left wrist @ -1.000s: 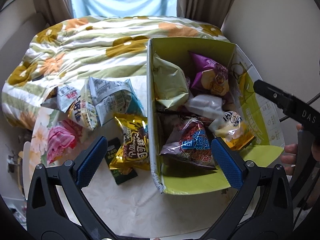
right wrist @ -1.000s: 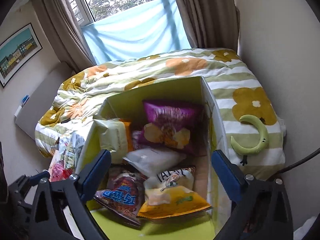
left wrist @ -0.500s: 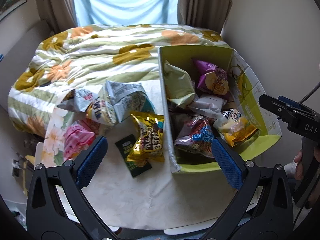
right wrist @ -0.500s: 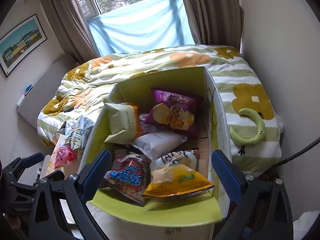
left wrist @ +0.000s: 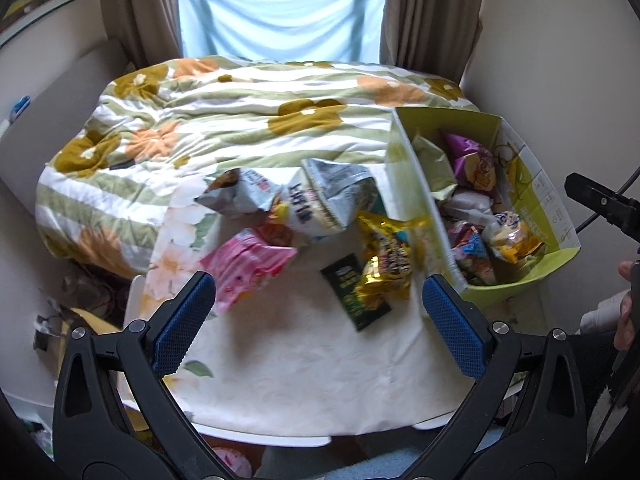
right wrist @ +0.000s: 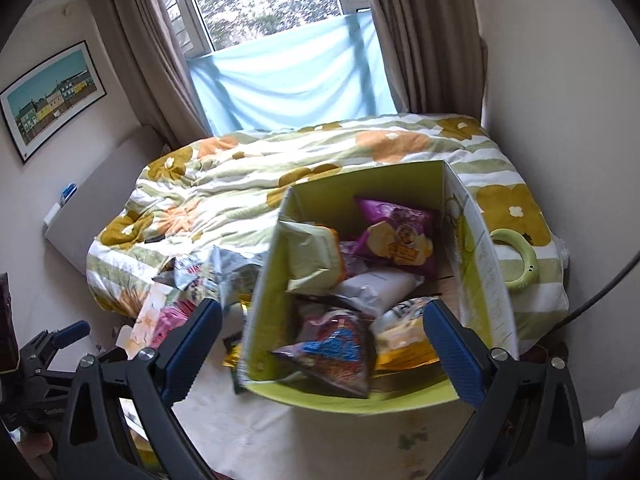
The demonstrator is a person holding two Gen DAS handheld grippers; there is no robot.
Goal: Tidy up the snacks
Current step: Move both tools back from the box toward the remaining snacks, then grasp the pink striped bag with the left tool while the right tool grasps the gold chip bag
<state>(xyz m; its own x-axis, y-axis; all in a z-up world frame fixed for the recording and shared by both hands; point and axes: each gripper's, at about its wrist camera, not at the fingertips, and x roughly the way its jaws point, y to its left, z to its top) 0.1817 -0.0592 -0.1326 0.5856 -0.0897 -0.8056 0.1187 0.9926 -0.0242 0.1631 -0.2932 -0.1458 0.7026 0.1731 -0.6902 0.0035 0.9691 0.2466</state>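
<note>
— Bedroom scene: what's on the table [left wrist: 304,364] with the cream cloth?

— Snacks. A green box [left wrist: 520,288] sits at about 2 o'clock in the left wrist view, already holding a purple bag [left wrist: 474,162], a pale green bag [left wrist: 434,164], a white pouch [right wrist: 376,286], a red-blue bag [right wrist: 336,348] and a yellow bag [left wrist: 514,240].

— And outside the box?

— Just beside its left wall, a gold bag [left wrist: 386,256] lies partly over a dark green packet [left wrist: 354,292]. At 11 o'clock from those, a grey-white bag [left wrist: 324,200]; at 9 o'clock, a pink bag [left wrist: 246,264].

— The grippers?

— The left gripper [left wrist: 318,324] hangs spread wide over the cloth, gripping nothing. The right gripper [right wrist: 322,348] is equally released, above the box's near end, pads apart from the bags.

— Behind all that?

— A floral duvet [left wrist: 224,120] at 12 o'clock, then the window [right wrist: 264,4] with curtains.
</note>
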